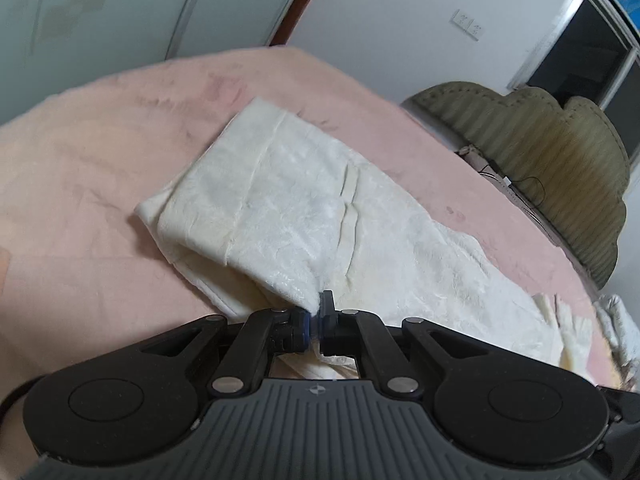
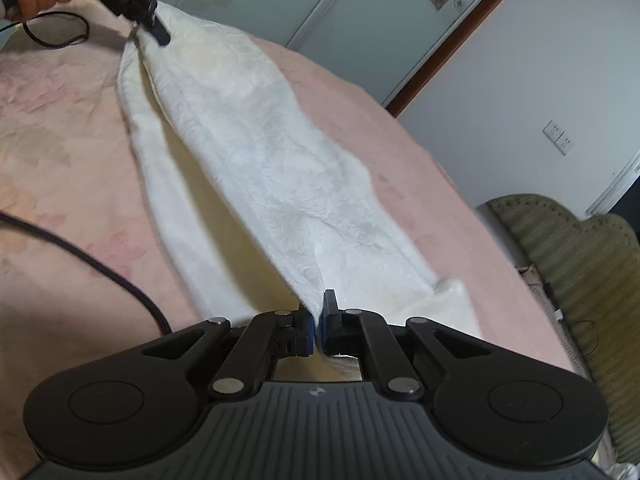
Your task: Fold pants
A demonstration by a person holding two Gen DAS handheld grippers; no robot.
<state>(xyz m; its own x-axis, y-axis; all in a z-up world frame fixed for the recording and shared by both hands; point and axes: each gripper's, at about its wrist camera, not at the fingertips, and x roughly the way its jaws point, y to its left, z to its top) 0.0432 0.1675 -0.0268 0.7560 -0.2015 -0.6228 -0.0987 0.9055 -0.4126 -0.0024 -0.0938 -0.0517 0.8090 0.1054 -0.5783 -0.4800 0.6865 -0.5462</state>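
Observation:
White textured pants [image 1: 304,208] lie on a pink bed cover [image 1: 80,168], with the near side lifted. My left gripper [image 1: 316,314] is shut on a fold of the pants at their near edge. In the right wrist view the pants [image 2: 256,152] stretch as a long raised strip between the two grippers. My right gripper [image 2: 317,320] is shut on one end of the cloth. The left gripper [image 2: 154,28], held by a hand, shows at the top left, clamped on the other end.
An olive green padded headboard [image 1: 540,160] stands at the right edge of the bed. A black cable [image 2: 100,268] runs across the bed cover [image 2: 60,152] on the left. Wardrobe doors [image 1: 120,4] and a white wall with sockets [image 1: 468,26] lie behind.

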